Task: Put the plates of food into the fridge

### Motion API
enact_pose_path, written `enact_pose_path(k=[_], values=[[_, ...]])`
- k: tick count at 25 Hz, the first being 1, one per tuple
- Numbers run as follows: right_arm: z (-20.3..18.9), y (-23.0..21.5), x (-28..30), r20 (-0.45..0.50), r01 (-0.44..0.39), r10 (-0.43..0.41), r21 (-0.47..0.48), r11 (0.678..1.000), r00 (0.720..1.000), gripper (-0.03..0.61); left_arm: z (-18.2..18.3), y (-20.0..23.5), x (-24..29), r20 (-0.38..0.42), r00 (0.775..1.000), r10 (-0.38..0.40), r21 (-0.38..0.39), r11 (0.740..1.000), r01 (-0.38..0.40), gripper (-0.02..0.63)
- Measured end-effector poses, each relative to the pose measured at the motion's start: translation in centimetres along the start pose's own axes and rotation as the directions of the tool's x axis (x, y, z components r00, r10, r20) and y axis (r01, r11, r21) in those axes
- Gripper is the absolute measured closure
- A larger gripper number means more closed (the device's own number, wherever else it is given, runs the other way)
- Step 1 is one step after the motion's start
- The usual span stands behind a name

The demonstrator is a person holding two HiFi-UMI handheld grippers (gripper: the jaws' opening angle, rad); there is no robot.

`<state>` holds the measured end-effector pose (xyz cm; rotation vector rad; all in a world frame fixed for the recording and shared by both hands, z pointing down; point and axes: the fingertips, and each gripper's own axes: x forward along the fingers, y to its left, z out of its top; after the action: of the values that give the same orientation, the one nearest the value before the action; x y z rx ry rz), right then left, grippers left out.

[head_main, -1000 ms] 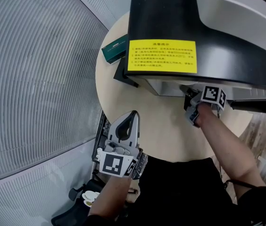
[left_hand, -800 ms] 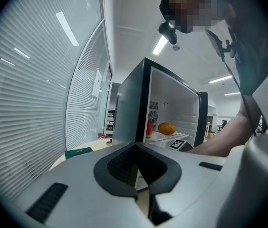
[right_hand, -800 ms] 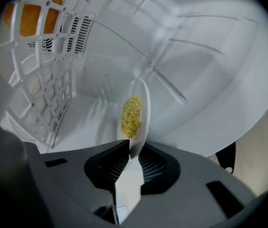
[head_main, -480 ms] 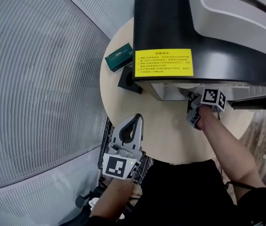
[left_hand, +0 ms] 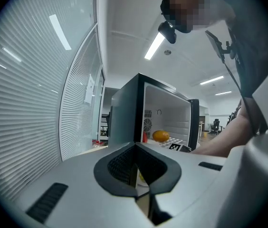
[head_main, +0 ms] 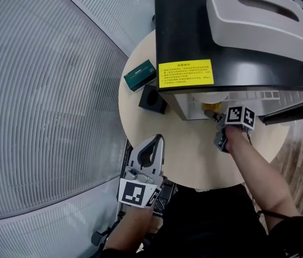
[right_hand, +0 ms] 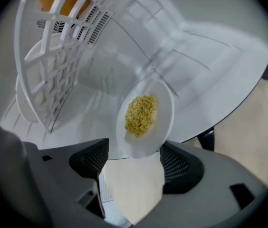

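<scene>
While its jaws have just been opening, the right gripper [right_hand: 136,164] stands wide around the plate's [right_hand: 143,115] near rim, not pressing it. The plate (yellow crumbly food) lies on the fridge [right_hand: 210,46] floor beside a rack [right_hand: 60,75]. The left gripper [left_hand: 136,172] is closed and empty.

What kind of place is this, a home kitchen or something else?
Probably an office rather than a home. The left gripper view shows a glass wall with blinds, long ceiling strip lights and, far behind, what look like office chairs. The small fridge stands on a round table.
</scene>
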<state>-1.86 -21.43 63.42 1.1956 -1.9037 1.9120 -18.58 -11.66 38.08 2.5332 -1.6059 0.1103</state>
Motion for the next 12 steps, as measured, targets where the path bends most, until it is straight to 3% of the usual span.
enact_pose_path(k=[3,7,12], values=[[-0.3,-0.8,-0.2,-0.016,0.079,-0.081,-0.102,0.992,0.997,0.256,0.2,0.0,-0.5,0.003,1.0,-0.004,0.004,1.0,0.004,0.607],[0.1,-2.1,-0.8,0.029,0.2,-0.198,-0.219,0.955,0.98,0.256,0.2,0.0,-1.0,0.009,1.0,-0.002,0.002,1.0,0.002,0.607],[0.8,-3.2,-1.9,0.088,0.271,-0.256,-0.307,0.913,0.963,0.256,1.0,-0.3,-1.6,0.031,1.0,-0.003,0.001,1.0,0.003,0.607]])
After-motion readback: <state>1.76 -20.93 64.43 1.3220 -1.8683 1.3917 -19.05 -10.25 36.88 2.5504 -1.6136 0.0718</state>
